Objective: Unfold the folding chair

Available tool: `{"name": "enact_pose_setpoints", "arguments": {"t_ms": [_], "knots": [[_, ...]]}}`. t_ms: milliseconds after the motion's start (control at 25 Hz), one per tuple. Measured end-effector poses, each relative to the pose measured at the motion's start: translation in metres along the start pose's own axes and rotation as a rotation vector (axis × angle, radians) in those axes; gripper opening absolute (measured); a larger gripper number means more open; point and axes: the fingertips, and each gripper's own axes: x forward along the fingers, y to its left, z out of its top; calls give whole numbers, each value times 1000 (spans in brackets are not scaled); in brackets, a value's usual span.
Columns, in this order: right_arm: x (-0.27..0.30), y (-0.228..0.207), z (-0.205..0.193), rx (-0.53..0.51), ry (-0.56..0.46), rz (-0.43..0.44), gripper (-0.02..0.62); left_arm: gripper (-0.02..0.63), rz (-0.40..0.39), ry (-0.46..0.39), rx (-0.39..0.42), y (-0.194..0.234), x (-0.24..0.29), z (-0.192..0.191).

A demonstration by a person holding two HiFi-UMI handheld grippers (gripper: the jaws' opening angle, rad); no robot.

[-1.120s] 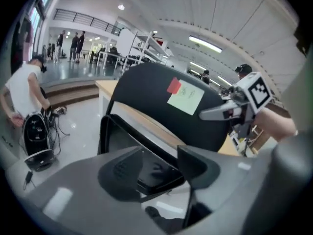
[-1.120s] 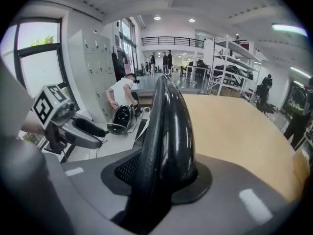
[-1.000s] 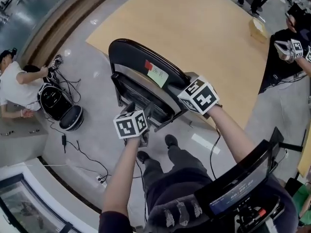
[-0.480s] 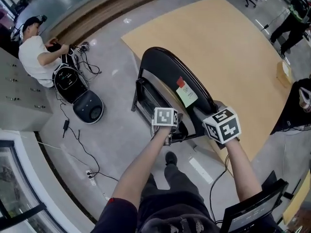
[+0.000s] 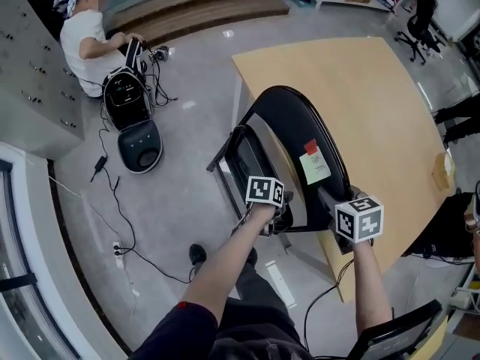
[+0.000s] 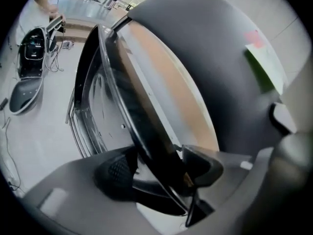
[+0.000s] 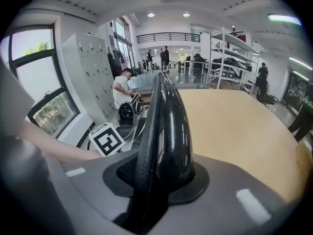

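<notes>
The black folding chair stands folded on the floor, its backrest bearing a green note with a red tag, its seat flat against the frame. My left gripper is at the seat's near rim. In the left gripper view that rim runs between the jaws of the left gripper, which have just been closing and now press on it. My right gripper is shut on the backrest's top edge, which fills the gap of the right gripper.
A light wooden tabletop lies right behind the chair. A person sits on the floor at the far left beside two black cases, with cables trailing over the grey floor. Grey lockers line the left wall.
My left gripper has dropped from the chair's lower frame onto the seat's rim, rolled, and narrowed its jaws round it. The right gripper keeps its hold on the backrest. The head view has swung.
</notes>
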Motion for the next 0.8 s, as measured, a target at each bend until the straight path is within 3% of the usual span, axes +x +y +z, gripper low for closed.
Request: {"name": "enact_pose_setpoints", "arguments": {"t_ms": [280, 520, 800], "knots": [[3, -1, -3, 28, -2, 16, 120, 268, -66, -42, -53, 17, -31, -15], [6, 4, -11, 58, 3, 43, 121, 256, -75, -82, -86, 38, -63, -38], [4, 13, -18, 75, 5, 74, 115, 247, -113, -157, -196, 58, -88, -59]]}}
